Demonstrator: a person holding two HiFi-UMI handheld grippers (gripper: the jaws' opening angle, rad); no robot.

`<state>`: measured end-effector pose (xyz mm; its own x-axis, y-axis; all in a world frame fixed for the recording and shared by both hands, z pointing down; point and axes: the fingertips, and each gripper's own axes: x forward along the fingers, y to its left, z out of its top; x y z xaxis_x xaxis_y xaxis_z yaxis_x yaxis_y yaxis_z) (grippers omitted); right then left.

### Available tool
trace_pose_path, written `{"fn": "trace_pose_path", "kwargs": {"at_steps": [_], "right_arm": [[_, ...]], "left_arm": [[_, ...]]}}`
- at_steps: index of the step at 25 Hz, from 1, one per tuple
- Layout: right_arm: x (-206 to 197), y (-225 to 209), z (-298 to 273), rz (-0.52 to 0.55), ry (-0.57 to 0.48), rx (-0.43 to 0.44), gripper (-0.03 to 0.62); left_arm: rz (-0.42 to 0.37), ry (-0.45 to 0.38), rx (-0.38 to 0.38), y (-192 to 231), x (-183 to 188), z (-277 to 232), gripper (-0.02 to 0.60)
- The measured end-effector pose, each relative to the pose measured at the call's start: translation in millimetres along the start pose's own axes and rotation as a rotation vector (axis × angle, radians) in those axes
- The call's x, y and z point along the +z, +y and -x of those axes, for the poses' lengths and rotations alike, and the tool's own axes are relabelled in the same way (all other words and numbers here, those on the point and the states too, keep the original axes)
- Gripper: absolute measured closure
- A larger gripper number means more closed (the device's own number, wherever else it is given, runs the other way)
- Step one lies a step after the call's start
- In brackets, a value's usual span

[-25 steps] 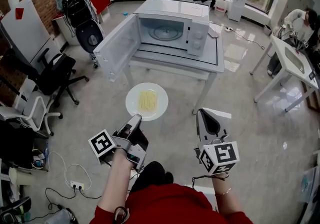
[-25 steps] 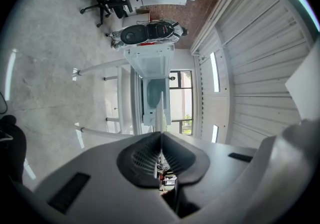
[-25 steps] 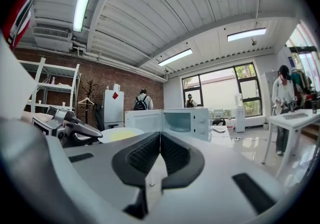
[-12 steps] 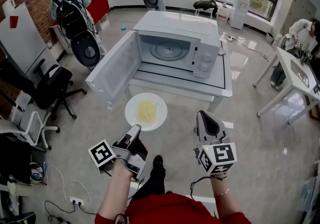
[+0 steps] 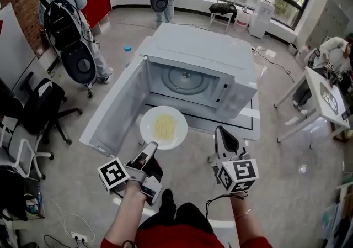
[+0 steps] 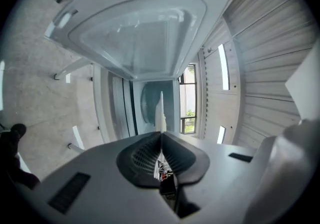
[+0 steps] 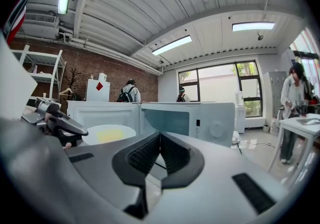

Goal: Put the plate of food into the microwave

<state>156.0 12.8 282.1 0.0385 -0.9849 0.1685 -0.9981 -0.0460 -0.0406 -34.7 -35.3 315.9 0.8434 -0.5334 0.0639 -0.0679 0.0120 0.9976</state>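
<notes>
The microwave (image 5: 204,53) looks much bigger and nearer than it did a second ago, because I have walked the plate (image 5: 163,127) right up to it. Back then the plate hung over the bare floor. Now it hangs just in front of the open hole, beside the open door (image 5: 118,110), but it is not inside yet. So I think the carrying part is nearly done, and the next bit is to slide the plate in and set it on the round glass tray (image 5: 185,78). My left tongs (image 5: 150,146) are clenched on the near rim of the plate and hold it flat. My right tongs (image 5: 222,131) are squeezed together with nothing in them and float off to the side. The plate is round, white, thin and smooth, and it looks hard and a bit slippery. The food (image 5: 164,127) is a pale yellow heap in the middle, stringy like noodles. The microwave is a white, boxy thing with smooth sides, sitting on a white worktop (image 5: 251,126). The tongs are grey with dark bumpy pads (image 7: 144,154).
</notes>
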Motion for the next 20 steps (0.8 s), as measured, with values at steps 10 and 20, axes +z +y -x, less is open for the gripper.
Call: {"fn": "trace_pose_path", "kwargs": {"at_steps": [10, 20], "right_arm": [[-15, -5, -75, 0.032, 0.062, 0.084, 0.579], [-39, -4, -127, 0.077, 0.028, 0.155, 0.579]], "left_arm": [[-0.006, 0.002, 0.003, 8, 34, -75, 0.561], [0.012, -0.036, -0.1, 25, 49, -145, 0.563]]}}
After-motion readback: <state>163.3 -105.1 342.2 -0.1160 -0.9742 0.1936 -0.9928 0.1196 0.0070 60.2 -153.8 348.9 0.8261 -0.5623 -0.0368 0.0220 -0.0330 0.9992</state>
